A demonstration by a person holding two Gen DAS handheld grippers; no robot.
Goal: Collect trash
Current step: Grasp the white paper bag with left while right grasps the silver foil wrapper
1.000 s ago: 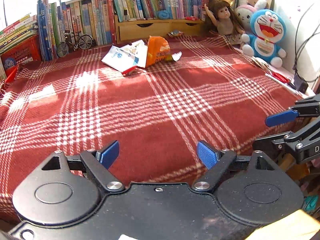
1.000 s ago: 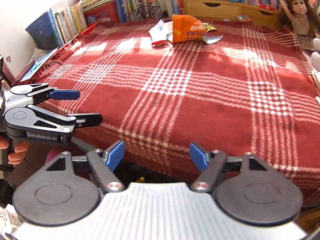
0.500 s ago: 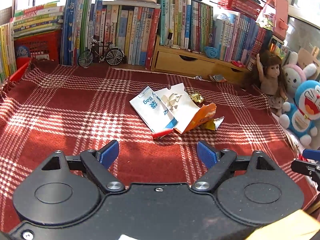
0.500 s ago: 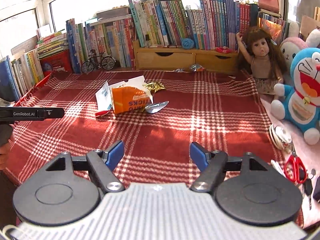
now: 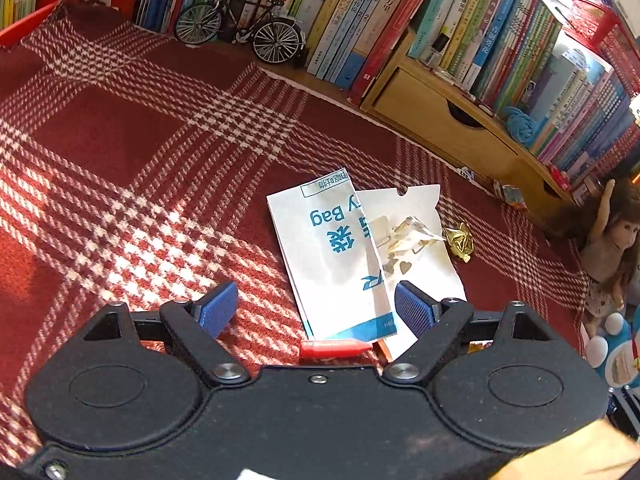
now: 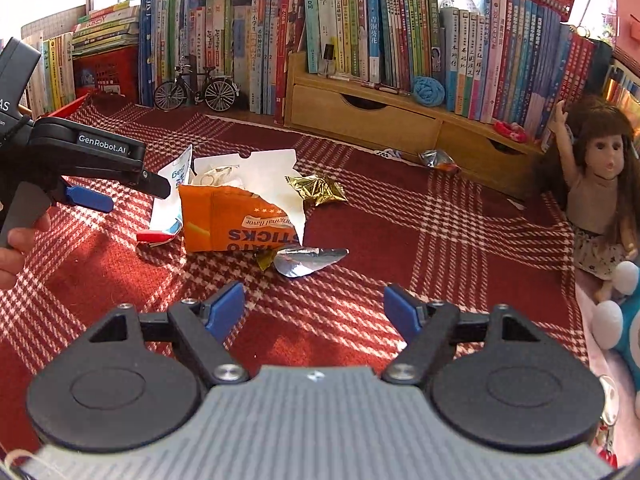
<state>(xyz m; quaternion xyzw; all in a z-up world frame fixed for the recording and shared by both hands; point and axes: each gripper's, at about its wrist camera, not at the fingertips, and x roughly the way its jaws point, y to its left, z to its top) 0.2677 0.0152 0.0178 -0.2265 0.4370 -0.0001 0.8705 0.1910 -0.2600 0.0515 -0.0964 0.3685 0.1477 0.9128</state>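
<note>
Nothing is collected yet: white bag (image 5: 328, 256), orange snack packet (image 6: 236, 220) and gold wrapper (image 6: 316, 190) lie untouched; left gripper (image 5: 316, 310) is spread wide and empty, right gripper (image 6: 314, 310) is opening, empty.

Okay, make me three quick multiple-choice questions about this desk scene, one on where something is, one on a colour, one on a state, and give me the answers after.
1. Where is the gold wrapper?
A. On the plaid cloth, right of the white bags
B. Inside the wooden drawer
C. On top of the books

2. What colour is the snack bag marked STICKS?
A. Green
B. Orange
C. Purple

3. How is the left gripper?
A. Shut on the doll
B. Shut on the toy bicycle
C. Open, holding nothing

Answers: 1 A, it lies on the cloth beside the white packaging. 2 B, its front is orange. 3 C, its blue pads stand wide apart over the white bag, pressing nothing.
</note>
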